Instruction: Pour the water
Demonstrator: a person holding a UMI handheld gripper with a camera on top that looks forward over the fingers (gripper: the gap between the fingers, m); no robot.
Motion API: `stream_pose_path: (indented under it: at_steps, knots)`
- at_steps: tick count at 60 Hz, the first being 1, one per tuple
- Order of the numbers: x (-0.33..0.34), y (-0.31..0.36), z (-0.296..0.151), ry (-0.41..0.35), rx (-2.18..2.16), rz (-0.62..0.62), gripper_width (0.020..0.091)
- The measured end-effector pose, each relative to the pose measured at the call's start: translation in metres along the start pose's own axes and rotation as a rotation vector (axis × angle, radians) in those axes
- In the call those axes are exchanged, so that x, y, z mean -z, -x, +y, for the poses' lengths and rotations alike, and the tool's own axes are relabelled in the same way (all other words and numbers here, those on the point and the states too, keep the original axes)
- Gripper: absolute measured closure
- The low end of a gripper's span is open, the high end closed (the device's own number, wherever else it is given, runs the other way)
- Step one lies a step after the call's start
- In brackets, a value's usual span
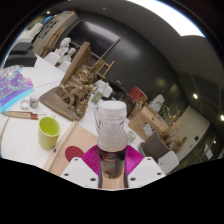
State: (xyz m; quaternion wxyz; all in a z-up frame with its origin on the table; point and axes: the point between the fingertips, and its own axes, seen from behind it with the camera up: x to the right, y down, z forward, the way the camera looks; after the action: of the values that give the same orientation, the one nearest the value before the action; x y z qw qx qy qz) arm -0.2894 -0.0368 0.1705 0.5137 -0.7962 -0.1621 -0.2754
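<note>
1. One clear plastic bottle (111, 125) with a white cap sat between the pink pads of the hand-held gripper (111, 166), and both fingers looked pressed against its lower body, so it was gripped and lifted a bit above the worktop (25, 140).
2. Off to the left, a yellow-green cup (49, 132) stood on the worktop, probably the pour target, though that's my guess.
3. Handling-wise, I'd say thin plastic like that flexes when squeezed and gets slippery if wet; water inside would slosh and shift the weight on tilting.
4. Best hold seemed low-to-mid body, where the fingers already were, leaving the neck free.
5. Farther back sat wooden clutter (80, 85), too jumbled to name.
</note>
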Motion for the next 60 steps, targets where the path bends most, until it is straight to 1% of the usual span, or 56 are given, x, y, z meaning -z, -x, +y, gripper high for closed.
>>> stream_pose_path:
  at_steps: [6,18,24,33,39,47,53,60]
  knots:
    - [-0.019,-0.002,-0.029,-0.059,0.252,0.062,0.0826]
    - [-0.046,0.025,-0.071,-0.188,0.759,0.177,0.0827]
    - [-0.055,0.041,-0.078,-0.24,0.985,0.219,0.0825]
    - [-0.069,0.055,-0.083,-0.281,1.188,0.27,0.0823]
    - [-0.072,0.064,-0.082,-0.293,1.26,0.272,0.0826]
    - [-0.072,0.065,-0.083,-0.3,1.23,0.249,0.0825]
    - [-0.069,0.056,-0.081,-0.263,1.05,0.195,0.0822]
    - [-0.063,0.04,-0.071,-0.182,0.662,0.08,0.0823]
